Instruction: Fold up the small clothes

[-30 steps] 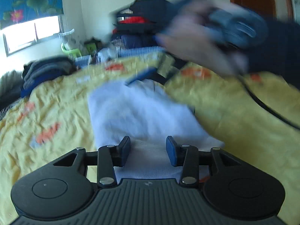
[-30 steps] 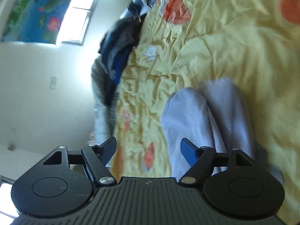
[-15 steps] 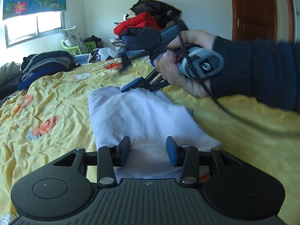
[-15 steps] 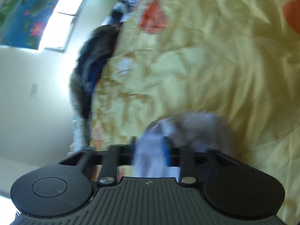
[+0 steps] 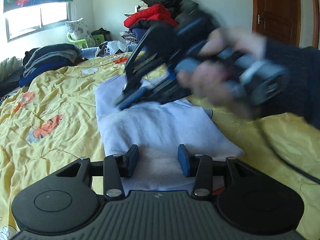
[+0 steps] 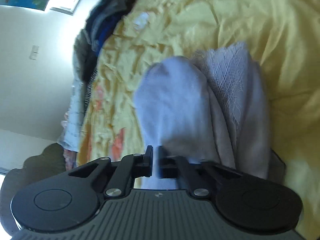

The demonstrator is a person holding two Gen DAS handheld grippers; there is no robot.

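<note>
A pale lilac-white knit garment [image 5: 160, 124] lies flat on the yellow bedspread [image 5: 60, 100]. My left gripper [image 5: 158, 160] rests at its near edge, blue pads apart, with the cloth lying flat between them and not pinched. My right gripper [image 5: 130, 98], blurred and held by a person's hand [image 5: 220, 70] in a dark sleeve, sits tilted on the garment's far end. In the right wrist view its jaws are closing: the right gripper [image 6: 156, 160] has its pads nearly together on a raised fold of the garment [image 6: 174, 100].
A stack of folded dark clothes [image 5: 48, 58] lies at the bed's far left. A heap with a red jacket [image 5: 154, 16] stands behind the bed. A green stool [image 5: 80, 40] is under the window, and a wooden door [image 5: 278, 10] is at the right.
My right gripper came down onto the far end of the garment and its jaws narrowed from wide apart to pinching a fold. My left gripper stayed in place with the same gap.
</note>
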